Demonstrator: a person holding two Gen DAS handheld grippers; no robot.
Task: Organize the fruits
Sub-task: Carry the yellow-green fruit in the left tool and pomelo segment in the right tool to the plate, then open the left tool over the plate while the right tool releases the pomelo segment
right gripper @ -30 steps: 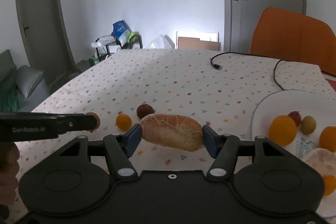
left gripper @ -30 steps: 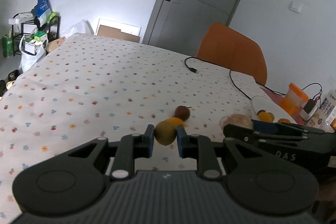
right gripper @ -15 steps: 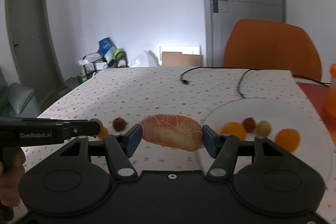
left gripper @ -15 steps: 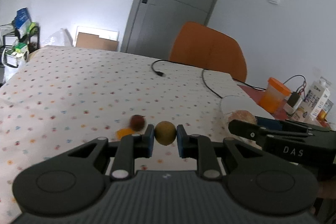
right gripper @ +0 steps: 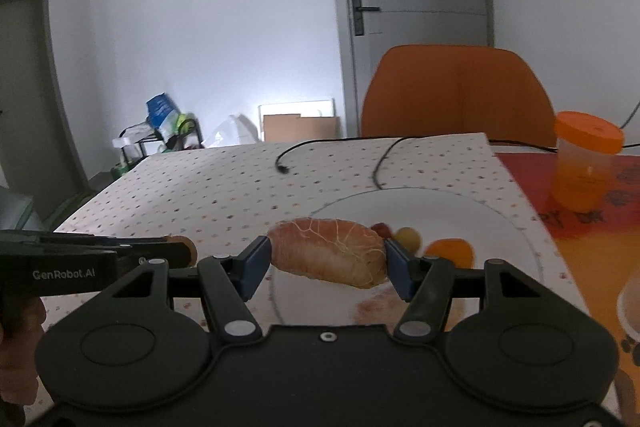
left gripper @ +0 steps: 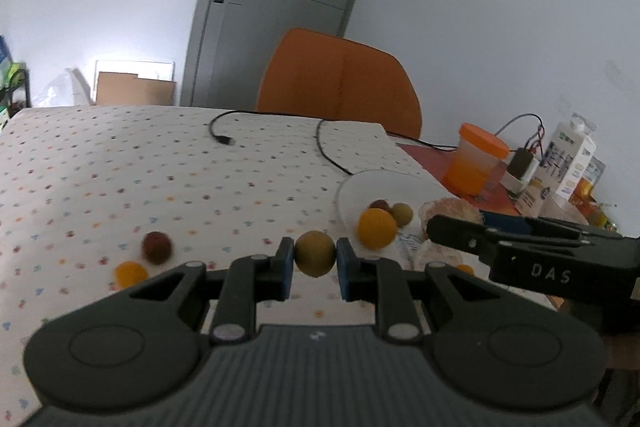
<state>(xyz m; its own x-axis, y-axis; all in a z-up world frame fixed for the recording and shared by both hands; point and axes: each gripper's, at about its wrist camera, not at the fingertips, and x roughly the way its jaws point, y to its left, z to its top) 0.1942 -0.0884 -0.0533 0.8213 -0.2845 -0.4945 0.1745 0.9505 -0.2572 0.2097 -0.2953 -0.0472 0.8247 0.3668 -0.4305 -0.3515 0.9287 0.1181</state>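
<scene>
My left gripper (left gripper: pixel 314 259) is shut on a small round green-brown fruit (left gripper: pixel 315 253), held above the dotted tablecloth left of the white plate (left gripper: pixel 384 179). My right gripper (right gripper: pixel 326 259) is shut on a peeled pomelo segment (right gripper: pixel 328 257), held over the plate's (right gripper: pixel 460 291) near left part. On the plate lie an orange (left gripper: pixel 376 229), a dark red fruit (left gripper: pixel 379 205), a yellowish fruit (left gripper: pixel 401 214) and another orange piece (right gripper: pixel 448 253). A dark red fruit (left gripper: pixel 156 247) and a small orange (left gripper: pixel 130 274) lie on the cloth at left.
An orange-lidded jar (right gripper: pixel 586 163) stands right of the plate on a red mat. A milk carton (left gripper: pixel 572 159) and small items crowd the right edge. A black cable (right gripper: pixel 328 147) lies across the far cloth. An orange chair (right gripper: pixel 456 95) stands behind the table.
Both grippers have swung right toward the plate, each still holding its fruit. The loose red fruit and small orange have slid left in the left wrist view.
</scene>
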